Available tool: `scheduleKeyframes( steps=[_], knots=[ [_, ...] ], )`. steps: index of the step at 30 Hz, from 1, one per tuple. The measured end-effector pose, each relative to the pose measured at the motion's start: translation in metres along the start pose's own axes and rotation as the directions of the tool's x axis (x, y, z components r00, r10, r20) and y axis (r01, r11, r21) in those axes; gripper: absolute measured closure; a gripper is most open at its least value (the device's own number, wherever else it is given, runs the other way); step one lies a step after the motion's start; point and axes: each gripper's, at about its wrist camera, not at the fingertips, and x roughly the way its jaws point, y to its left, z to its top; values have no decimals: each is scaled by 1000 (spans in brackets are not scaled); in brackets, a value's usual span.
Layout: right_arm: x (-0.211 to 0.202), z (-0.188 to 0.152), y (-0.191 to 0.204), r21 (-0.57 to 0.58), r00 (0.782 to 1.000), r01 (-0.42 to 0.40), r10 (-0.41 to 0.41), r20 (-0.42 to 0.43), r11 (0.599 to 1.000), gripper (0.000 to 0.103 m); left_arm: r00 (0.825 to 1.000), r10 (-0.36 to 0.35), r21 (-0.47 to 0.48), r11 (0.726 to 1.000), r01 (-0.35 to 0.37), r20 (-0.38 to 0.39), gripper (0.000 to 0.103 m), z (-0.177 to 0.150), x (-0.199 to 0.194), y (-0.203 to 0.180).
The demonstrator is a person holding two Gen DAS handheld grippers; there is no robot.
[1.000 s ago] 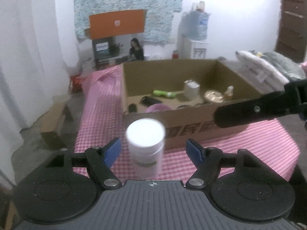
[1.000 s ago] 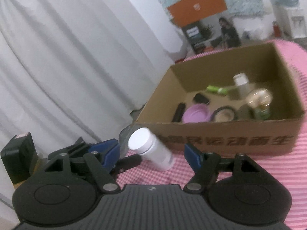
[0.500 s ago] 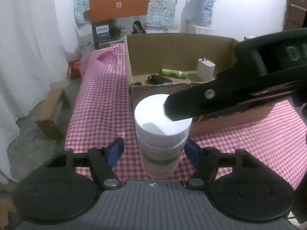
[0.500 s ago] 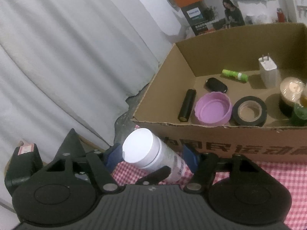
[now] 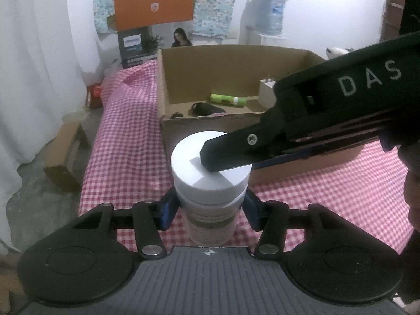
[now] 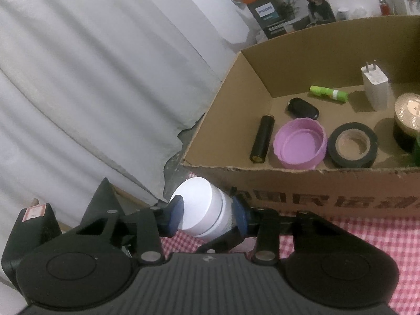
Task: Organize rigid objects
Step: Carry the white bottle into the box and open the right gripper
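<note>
I see a white plastic jar (image 5: 211, 183), a squat cylinder with a smooth flat lid and a pale printed label, standing upright on the red-and-white checked cloth of the surface (image 5: 126, 141), its long axis vertical and its lid facing up, just in front of the cardboard box (image 5: 236, 60). My left gripper (image 5: 210, 210) has just been closing and now has its blue pads pressed on the jar's body below the lid. My right gripper (image 6: 207, 214) has also just been closing and clamps the lid from either side; in the left wrist view its black finger crosses over the lid and hides part of the box front. The label's print is too blurred to read. Inside the box lie a purple ribbed cap (image 6: 300, 144), a roll of black tape (image 6: 353, 144), a black cylinder (image 6: 262, 138), a green tube (image 6: 328, 94) and a white charger plug (image 6: 374, 89); things at the right edge are cut off.
</note>
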Motion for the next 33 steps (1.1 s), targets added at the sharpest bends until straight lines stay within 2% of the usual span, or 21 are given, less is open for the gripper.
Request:
scheduleKeyframes(
  steps=[14,19,25,33],
  knots=[
    [-27,-20,-16,43,1000,11,-12,26,999,58,1000,-23,82,996,24,-19,51,-7,-5,-34],
    [-39,-22,-16,46,999,10,-12,40,999,59,1000,-28,110,993,29,-10,51,-4,-17,-44],
    [-64,-16,-4,5,997,-22,21,75,1000,59,999,-31,140,990,28,18,51,14,-46,-51],
    [-107,14,17,-84,986,-73,85,146,994,59,993,-61,195,980,40,103,51,62,-76,-55]
  ],
)
